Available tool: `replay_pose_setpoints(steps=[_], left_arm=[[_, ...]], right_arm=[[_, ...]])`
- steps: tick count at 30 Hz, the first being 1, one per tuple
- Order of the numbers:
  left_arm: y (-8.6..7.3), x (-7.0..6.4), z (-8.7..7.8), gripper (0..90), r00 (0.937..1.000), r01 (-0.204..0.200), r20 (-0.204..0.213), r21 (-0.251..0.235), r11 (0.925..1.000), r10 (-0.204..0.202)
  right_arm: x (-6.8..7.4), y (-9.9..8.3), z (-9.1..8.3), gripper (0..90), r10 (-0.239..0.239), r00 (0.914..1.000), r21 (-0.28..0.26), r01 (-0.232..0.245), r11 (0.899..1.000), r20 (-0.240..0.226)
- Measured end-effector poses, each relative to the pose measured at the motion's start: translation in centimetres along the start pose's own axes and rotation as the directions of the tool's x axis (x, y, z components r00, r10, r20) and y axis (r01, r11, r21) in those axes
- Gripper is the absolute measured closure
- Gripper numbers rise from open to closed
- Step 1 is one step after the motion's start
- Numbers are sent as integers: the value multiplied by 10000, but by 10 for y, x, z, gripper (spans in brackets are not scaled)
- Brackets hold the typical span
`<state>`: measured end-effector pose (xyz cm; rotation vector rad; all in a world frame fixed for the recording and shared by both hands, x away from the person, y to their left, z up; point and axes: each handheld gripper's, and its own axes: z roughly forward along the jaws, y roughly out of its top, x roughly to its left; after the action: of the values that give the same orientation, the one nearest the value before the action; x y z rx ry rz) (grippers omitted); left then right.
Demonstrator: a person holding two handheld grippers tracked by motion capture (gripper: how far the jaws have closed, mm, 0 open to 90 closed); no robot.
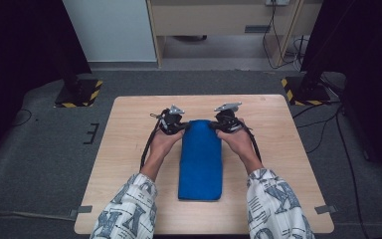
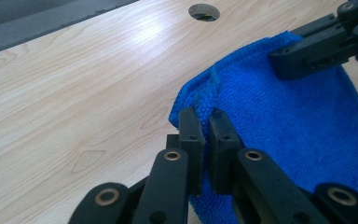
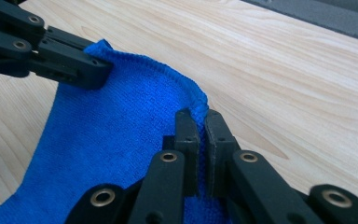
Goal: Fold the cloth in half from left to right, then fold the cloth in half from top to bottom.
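Note:
A blue cloth (image 1: pixel 200 162) lies folded in a long strip down the middle of the wooden table (image 1: pixel 129 124). My left gripper (image 1: pixel 180 127) is shut on the cloth's far left corner, and its jaws pinch the blue cloth edge (image 2: pixel 204 100) in the left gripper view. At the far right corner my right gripper (image 1: pixel 214 125) is shut on the cloth as well, with the hem (image 3: pixel 199 105) between its jaws. The right gripper (image 2: pixel 279 63) also reaches in from the upper right of the left gripper view. The left gripper (image 3: pixel 100 74) comes in from the upper left of the right gripper view.
A round cable hole (image 2: pixel 203 11) sits in the tabletop beyond the cloth. Two stand bases with yellow-black tape (image 1: pixel 79 92) (image 1: pixel 303 89) rest on the grey carpet past the table's far corners. A person's patterned sleeves (image 1: pixel 129 209) come in from the bottom.

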<state>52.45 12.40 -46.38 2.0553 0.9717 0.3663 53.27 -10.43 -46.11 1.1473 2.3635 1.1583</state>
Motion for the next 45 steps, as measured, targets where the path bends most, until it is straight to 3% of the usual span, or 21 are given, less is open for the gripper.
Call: replay_pose_setpoints(steps=[6, 22, 35, 45], left_arm=[[2, 3, -4, 859, 9999, 105, -75, -170, 9998, -106], [18, 2, -14, 860, 9998, -97, -165, -367, 9993, 91], [25, 1, -16, 860, 9998, -114, -171, -502, 9987, 106], [27, -5, -22, 861, 9992, -366, -153, -505, 9981, 359]], right_arm=[[3, 7, -1, 864, -164, 9999, -108, 164, 9998, -1], [2, 20, -12, 865, -263, 9996, -344, 266, 9991, 91], [0, 26, -17, 864, -359, 9993, -388, 364, 9986, 133], [1, 24, -22, 863, -388, 9991, -502, 397, 9980, 177]])
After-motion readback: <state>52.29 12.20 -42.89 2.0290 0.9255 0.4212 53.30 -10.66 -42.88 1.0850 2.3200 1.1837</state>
